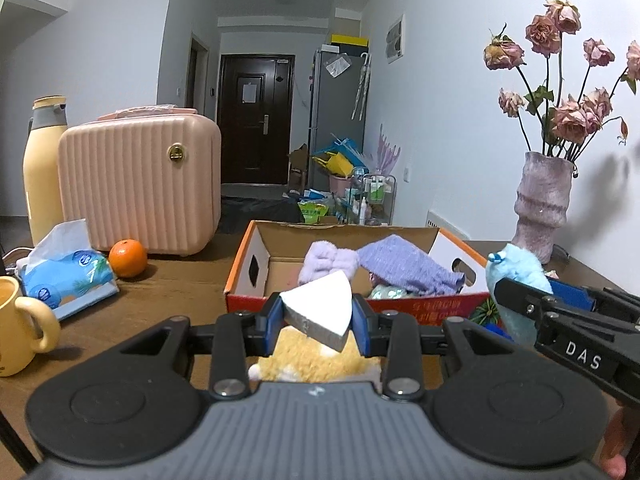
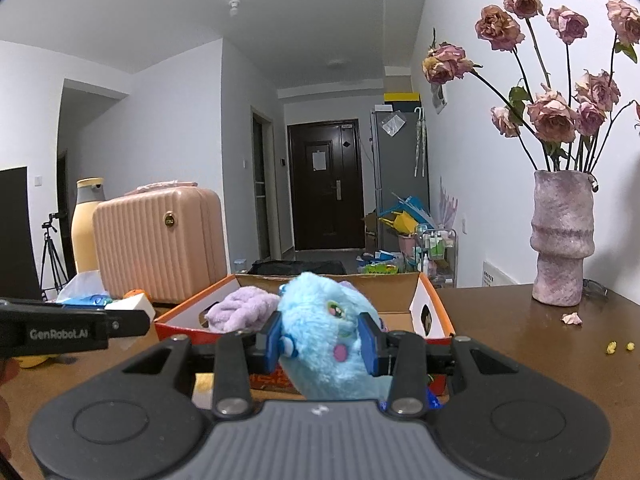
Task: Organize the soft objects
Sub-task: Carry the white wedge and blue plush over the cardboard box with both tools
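Left gripper [image 1: 318, 322] clamped on a yellow plush [image 1: 316, 360] with a white wedge. Right gripper [image 2: 326, 344] clamped on a blue plush [image 2: 326, 320], near the box [image 2: 434, 300] holding purple cloths [image 2: 242, 306].

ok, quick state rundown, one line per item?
left gripper: shut on yellow plush toy
yellow plush toy: held, lifted
right gripper: shut on blue plush toy
blue plush toy: held, lifted
cardboard box: open, holds purple cloths
pink case: closed
mug: upright
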{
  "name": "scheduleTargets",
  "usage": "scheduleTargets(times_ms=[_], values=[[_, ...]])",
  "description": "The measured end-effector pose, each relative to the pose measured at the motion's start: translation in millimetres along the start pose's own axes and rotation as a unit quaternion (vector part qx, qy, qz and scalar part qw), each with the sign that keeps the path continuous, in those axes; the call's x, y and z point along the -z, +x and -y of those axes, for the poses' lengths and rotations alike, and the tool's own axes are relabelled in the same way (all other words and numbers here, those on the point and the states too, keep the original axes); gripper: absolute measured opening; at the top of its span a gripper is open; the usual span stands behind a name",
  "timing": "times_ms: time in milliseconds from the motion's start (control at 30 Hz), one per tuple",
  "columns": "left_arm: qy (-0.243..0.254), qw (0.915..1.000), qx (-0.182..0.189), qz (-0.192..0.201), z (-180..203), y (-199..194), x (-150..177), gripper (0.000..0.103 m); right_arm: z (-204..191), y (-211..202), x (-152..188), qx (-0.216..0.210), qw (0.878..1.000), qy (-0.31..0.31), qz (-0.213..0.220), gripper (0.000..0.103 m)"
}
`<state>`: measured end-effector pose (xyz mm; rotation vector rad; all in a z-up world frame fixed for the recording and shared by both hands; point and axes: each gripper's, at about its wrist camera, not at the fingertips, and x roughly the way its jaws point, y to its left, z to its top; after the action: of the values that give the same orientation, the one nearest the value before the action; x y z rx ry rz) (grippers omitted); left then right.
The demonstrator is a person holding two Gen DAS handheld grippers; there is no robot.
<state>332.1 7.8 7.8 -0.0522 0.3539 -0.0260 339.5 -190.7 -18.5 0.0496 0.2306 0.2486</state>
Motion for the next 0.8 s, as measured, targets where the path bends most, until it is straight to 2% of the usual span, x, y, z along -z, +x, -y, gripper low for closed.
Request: scheduleTargets(times_ms=[800], values=[[-0.014,0.9999,0.006,0.008,-0.7,45.5,-21.2,0.036,6.2,38.5,-12.9,-0.003,1.000,-0.008,0.015,0.038]])
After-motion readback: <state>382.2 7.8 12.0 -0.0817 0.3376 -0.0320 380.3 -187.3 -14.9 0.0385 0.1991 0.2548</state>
